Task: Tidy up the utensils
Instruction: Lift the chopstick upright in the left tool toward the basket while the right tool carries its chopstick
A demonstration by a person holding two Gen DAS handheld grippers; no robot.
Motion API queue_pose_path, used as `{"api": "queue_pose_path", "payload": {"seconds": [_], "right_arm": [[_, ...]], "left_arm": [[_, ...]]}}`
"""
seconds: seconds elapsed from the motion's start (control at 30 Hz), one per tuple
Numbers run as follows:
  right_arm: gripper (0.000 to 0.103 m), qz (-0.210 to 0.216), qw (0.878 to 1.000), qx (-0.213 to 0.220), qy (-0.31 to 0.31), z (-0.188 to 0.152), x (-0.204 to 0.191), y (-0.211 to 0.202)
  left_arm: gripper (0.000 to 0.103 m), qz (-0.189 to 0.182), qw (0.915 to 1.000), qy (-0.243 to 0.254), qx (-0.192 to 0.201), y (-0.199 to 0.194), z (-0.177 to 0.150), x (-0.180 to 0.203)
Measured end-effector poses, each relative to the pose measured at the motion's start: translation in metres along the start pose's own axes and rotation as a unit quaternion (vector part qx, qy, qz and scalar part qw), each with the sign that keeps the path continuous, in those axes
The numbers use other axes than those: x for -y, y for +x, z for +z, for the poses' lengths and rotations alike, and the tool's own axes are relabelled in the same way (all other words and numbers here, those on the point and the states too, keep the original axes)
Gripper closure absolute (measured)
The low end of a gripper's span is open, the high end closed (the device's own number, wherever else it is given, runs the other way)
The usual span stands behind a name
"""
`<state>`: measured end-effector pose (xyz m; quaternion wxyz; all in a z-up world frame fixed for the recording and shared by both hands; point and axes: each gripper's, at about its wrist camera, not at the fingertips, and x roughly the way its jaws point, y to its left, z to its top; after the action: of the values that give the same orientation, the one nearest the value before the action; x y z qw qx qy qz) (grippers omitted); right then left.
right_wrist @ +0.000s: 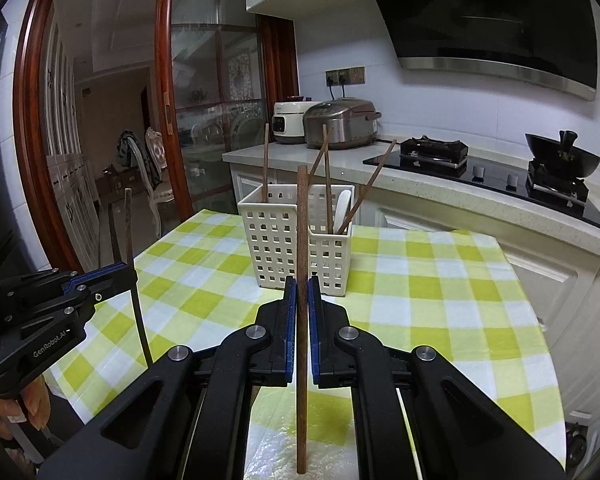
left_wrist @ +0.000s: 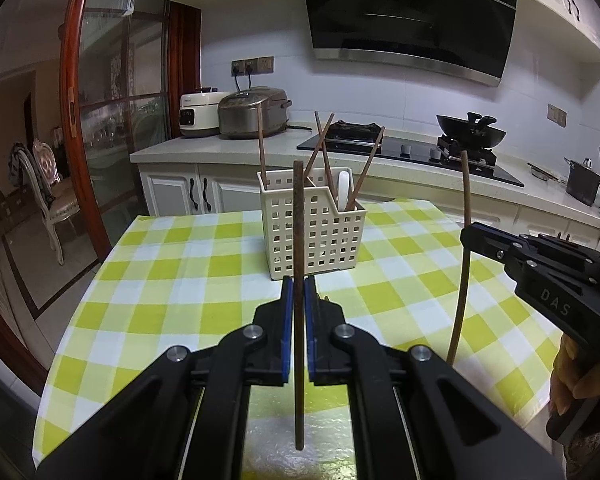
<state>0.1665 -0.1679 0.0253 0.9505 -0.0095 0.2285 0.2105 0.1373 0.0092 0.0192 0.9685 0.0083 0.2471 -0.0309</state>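
- Left tool (left_wrist: 298, 284) clamped tight on one upright chopstick (left_wrist: 298, 240), right tool (right_wrist: 302, 284) same deal with another chopstick (right_wrist: 301, 240).
- Caddy (left_wrist: 312, 232) at 12 o'clock on the table (left_wrist: 160, 280), already holding four sticks plus a white spoon (left_wrist: 343, 192).
- Probably just these two left to drop in.

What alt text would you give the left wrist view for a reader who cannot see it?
The left gripper is shut on an upright dark chopstick above a green-and-white checked tablecloth. Ahead stands a cream utensil basket holding chopsticks and a white spoon. At right, the right gripper holds another chopstick.
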Motion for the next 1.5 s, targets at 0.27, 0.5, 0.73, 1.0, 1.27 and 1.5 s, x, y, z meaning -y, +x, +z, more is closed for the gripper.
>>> {"api": "queue_pose_path", "payload": {"seconds": [0.27,0.5,0.73,1.0,1.27,1.5], "right_arm": [[0.097,-0.003,1.0,0.009,-0.005,0.0,-0.001,-0.008],[0.097,-0.002,1.0,0.012,-0.006,-0.001,0.0,-0.011],[0.097,0.0,1.0,0.021,-0.012,0.002,-0.004,-0.015],[0.097,-0.001,1.0,0.023,-0.012,0.003,-0.005,-0.016],[0.097,0.001,1.0,0.025,-0.014,0.004,-0.005,-0.015],[0.097,0.0,0.999,0.028,-0.024,0.009,-0.007,-0.013]], "left_arm": [[0.097,0.001,1.0,0.001,0.007,-0.005,0.001,0.002],[0.097,0.002,1.0,0.001,0.008,-0.006,0.001,0.001],[0.097,0.002,0.9999,-0.001,0.014,-0.008,0.002,-0.001],[0.097,0.004,0.9999,-0.001,0.016,-0.008,0.003,-0.002],[0.097,0.003,0.9998,0.002,0.018,-0.009,0.005,-0.001],[0.097,0.001,0.9997,0.011,0.023,-0.009,0.011,0.001]]}}
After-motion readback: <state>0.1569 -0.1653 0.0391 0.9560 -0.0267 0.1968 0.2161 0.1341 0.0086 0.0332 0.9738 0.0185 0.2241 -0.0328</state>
